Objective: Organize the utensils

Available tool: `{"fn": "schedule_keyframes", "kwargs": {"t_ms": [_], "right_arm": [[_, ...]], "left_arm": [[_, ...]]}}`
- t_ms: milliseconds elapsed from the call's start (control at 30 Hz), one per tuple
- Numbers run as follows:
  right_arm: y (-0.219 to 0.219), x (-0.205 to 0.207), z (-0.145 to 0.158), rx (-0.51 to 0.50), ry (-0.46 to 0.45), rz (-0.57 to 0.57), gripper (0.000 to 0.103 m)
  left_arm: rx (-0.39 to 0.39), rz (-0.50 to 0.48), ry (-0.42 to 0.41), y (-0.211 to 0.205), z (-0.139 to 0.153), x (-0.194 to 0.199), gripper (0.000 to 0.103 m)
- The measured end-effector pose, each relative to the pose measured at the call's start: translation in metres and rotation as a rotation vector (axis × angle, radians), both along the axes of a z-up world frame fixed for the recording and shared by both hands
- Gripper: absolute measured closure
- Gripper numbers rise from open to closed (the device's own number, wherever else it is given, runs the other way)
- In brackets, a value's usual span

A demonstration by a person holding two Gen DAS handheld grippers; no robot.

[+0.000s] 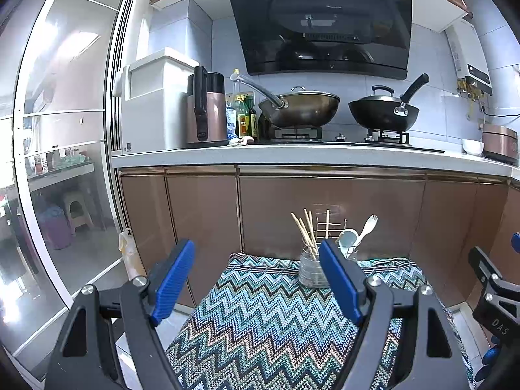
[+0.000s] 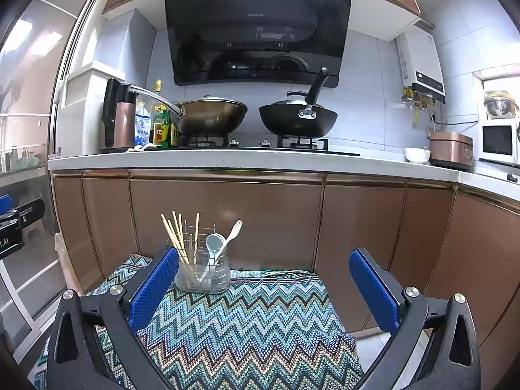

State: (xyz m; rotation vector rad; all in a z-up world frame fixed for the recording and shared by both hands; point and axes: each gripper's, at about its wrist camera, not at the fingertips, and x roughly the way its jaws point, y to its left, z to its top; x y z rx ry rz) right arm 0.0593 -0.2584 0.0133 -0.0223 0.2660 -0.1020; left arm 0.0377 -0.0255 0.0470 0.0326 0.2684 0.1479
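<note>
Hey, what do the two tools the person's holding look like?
Both match. The left tool and right tool have black angular frames with triangular cutouts, silver round bolts at the joints, and blue ribbed finger pads. White lettering marks the black frames' sides.

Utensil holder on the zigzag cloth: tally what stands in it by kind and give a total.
Contents of the holder, seen from the right wrist:
Chopsticks: 4 clearly separate, possibly more, since they overlap
Pale spoon: 1
White fork: 1
Total: at least 6
</note>
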Motion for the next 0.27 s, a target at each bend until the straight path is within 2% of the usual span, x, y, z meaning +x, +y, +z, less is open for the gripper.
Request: {"fn": "schedule_keyframes", "kwargs": {"t_ms": [267], "right_arm": [[0.0004,0.0009,-0.0008,0.000,0.005,-0.002,0.000]], "left_arm": [[0.005,-0.013,0.000,-0.0035,0.0002,-0.0009,0.025]]}}
